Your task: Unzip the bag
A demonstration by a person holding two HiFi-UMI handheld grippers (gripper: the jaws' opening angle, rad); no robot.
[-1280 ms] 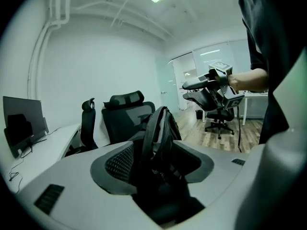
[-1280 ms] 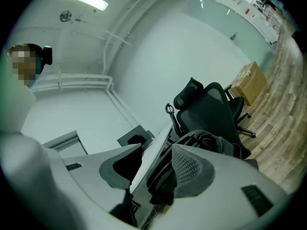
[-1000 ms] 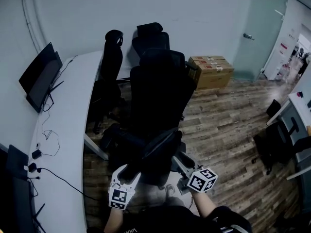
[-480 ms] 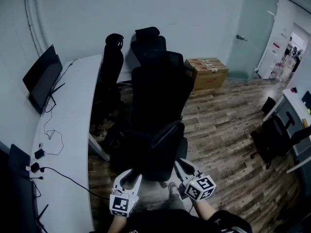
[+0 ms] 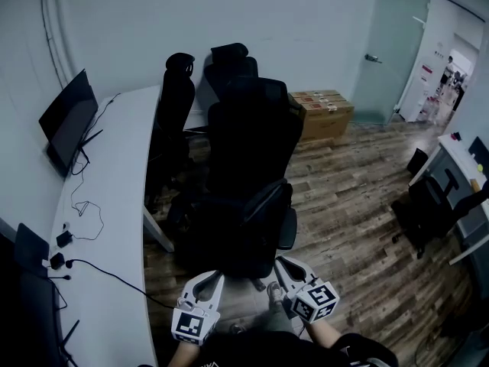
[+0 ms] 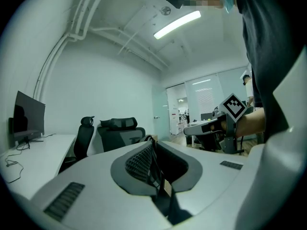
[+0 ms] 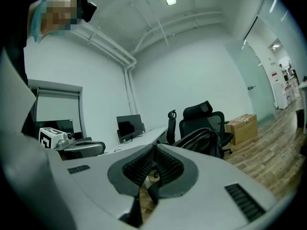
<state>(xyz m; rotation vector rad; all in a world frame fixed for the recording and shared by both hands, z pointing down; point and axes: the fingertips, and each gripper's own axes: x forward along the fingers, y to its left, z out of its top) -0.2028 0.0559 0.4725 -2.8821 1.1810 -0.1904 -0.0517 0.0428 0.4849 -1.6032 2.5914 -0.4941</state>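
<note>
Bag (image 5: 256, 232), apparently leaning on chair (image 5: 252, 128), frame centre; left gripper (image 5: 206, 280), right gripper (image 5: 286, 270) below, about equidistant, jaws just closing, nearly together, nothing between.

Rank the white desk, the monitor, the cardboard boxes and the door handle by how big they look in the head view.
1. White desk: by far the largest.
2. Monitor and cardboard boxes: they look about alike, so I won't rank them.
3. Door handle: smallest, though far from the camera.

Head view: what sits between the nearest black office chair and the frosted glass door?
Brown cardboard boxes on the wooden floor against the wall, shown in the head view.
</note>
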